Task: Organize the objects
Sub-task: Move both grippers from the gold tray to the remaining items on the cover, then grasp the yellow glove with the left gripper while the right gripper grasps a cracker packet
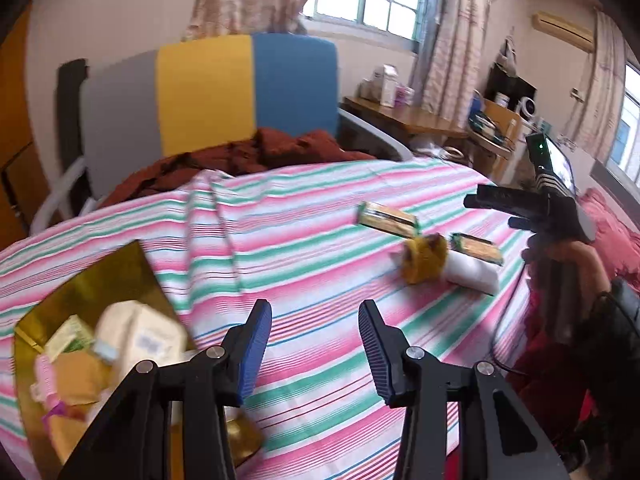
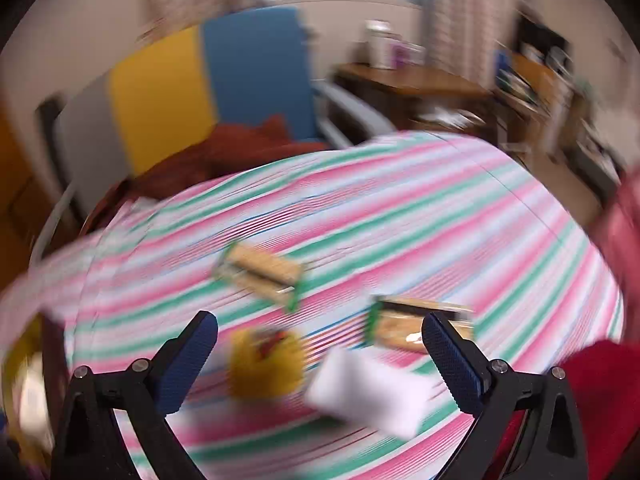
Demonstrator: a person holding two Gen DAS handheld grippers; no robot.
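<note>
Covering most of both views is a striped cloth (image 1: pixel 320 216) in pink, green and white, spread over a rounded surface. Behind it stands a chair (image 1: pixel 208 88) with grey, yellow and blue panels and a rust-red garment (image 1: pixel 248 156) heaped on its seat. Farther back, by the window, a wooden desk (image 1: pixel 404 116) carries small containers, too blurred to name.

At the near left edge of the cloth sits a gold tray (image 1: pixel 100 280), holding several packets; a pale one (image 1: pixel 140 336) is the largest, the rest are blurred.

The left gripper (image 1: pixel 316 344) hangs over bare cloth just right of the tray, its blue-padded fingers apart and gripping nothing. The right gripper (image 2: pixel 320 360) is spread wide and empty as well, low over a cluster of loose items; its view is badly smeared.

In that cluster, a white packet (image 2: pixel 372 392) lies near the right finger, with a yellow bundle (image 2: pixel 266 364) just beside it on the left. Beyond them lie two green-edged snack bars, one (image 2: pixel 416 328) close to the right fingertip, the other (image 2: pixel 264 276) farther out on the cloth, apart from the rest.
</note>
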